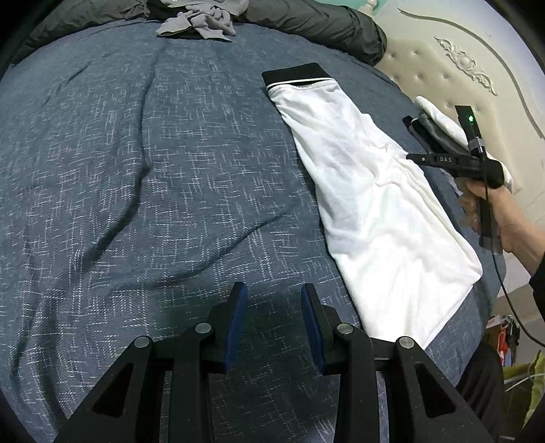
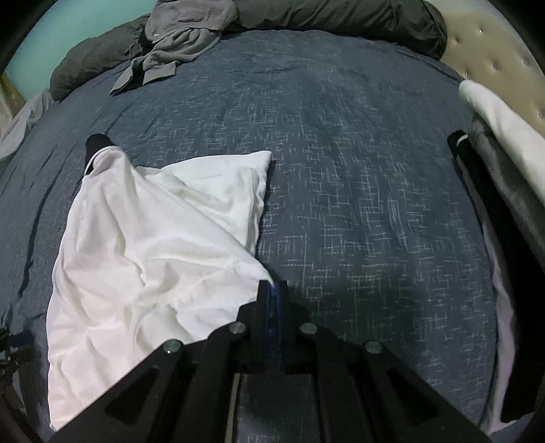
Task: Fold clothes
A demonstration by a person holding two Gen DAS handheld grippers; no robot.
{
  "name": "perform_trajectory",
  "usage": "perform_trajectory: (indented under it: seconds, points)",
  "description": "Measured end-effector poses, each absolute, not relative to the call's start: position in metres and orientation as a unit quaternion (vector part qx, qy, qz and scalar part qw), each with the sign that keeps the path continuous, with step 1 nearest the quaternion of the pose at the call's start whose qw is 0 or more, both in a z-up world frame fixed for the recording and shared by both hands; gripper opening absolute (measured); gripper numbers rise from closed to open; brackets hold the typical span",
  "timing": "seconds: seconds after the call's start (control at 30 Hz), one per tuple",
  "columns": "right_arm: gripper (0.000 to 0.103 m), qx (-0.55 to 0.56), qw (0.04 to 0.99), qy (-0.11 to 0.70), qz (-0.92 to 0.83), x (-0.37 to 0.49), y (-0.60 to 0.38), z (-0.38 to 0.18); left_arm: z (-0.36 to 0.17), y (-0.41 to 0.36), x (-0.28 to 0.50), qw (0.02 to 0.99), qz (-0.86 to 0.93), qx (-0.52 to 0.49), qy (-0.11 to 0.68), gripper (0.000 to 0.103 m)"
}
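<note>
Right tool (image 2: pixel 272 289) pinches the white garment (image 2: pixel 143 245) at its edge — to fold it — while left tool (image 1: pixel 274 306) hangs open over the bed (image 1: pixel 136 170).

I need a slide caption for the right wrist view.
Right tool pinches white garment on blue bedspread.

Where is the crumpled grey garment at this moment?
The crumpled grey garment lies at the far edge of the blue patterned bedspread, against the dark olive duvet; upper left in the right wrist view.

White garment (image 2: pixel 136 245), blue crosshatched bedspread (image 2: pixel 357 211)
</note>
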State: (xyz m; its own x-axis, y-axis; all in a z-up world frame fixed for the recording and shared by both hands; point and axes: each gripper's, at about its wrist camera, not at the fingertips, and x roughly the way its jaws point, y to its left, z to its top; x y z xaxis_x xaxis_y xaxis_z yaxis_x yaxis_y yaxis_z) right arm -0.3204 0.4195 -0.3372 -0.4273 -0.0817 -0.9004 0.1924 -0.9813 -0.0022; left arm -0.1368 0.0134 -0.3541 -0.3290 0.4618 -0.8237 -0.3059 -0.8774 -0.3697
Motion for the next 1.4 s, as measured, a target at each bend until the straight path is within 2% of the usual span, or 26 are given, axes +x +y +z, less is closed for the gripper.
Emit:
perform_trajectory:
  seconds: [0.13, 0.2, 0.27, 0.6, 0.73, 1.1, 1.2, 1.23, 1.37, 1.4]
  points:
    - [0.007, 0.522, 0.108, 0.042, -0.845, -0.300, 0.414, -0.317, -0.349, 0.018, -0.133, 0.242, 0.814, -0.524, -0.072, 0.036]
    - [0.016, 0.520, 0.114, 0.039, -0.845, -0.288, 0.413, -0.308, -0.347, 0.019, -0.131, 0.244, 0.814, -0.522, -0.072, 0.036]
    - [0.021, 0.519, 0.107, 0.055, -0.846, -0.278, 0.410, -0.303, -0.346, 0.022, -0.126, 0.246, 0.813, -0.523, -0.073, 0.036]
    - [0.022, 0.536, 0.144, 0.012, -0.832, -0.208, 0.419, -0.291, -0.341, 0.036, -0.111, 0.266, 0.806, -0.522, -0.092, 0.036]
    - [0.022, 0.554, 0.150, 0.004, -0.819, -0.184, 0.428, -0.299, -0.341, 0.045, -0.101, 0.283, 0.797, -0.524, -0.103, 0.046]
    - [0.022, 0.587, 0.165, -0.063, -0.790, -0.149, 0.444, -0.318, -0.356, 0.058, -0.089, 0.311, 0.765, -0.548, -0.132, 0.045]
    - [0.022, 0.594, 0.162, -0.060, -0.786, -0.143, 0.442, -0.324, -0.359, 0.061, -0.088, 0.314, 0.762, -0.550, -0.132, 0.045]
    - [0.022, 0.593, 0.163, -0.058, -0.786, -0.141, 0.441, -0.324, -0.360, 0.062, -0.087, 0.316, 0.761, -0.551, -0.134, 0.043]
    - [0.021, 0.586, 0.174, -0.066, -0.789, -0.135, 0.443, -0.323, -0.362, 0.065, -0.086, 0.325, 0.756, -0.552, -0.135, 0.022]
    - [0.016, 0.584, 0.175, -0.068, -0.790, -0.134, 0.443, -0.322, -0.362, 0.064, -0.086, 0.328, 0.755, -0.551, -0.137, 0.018]
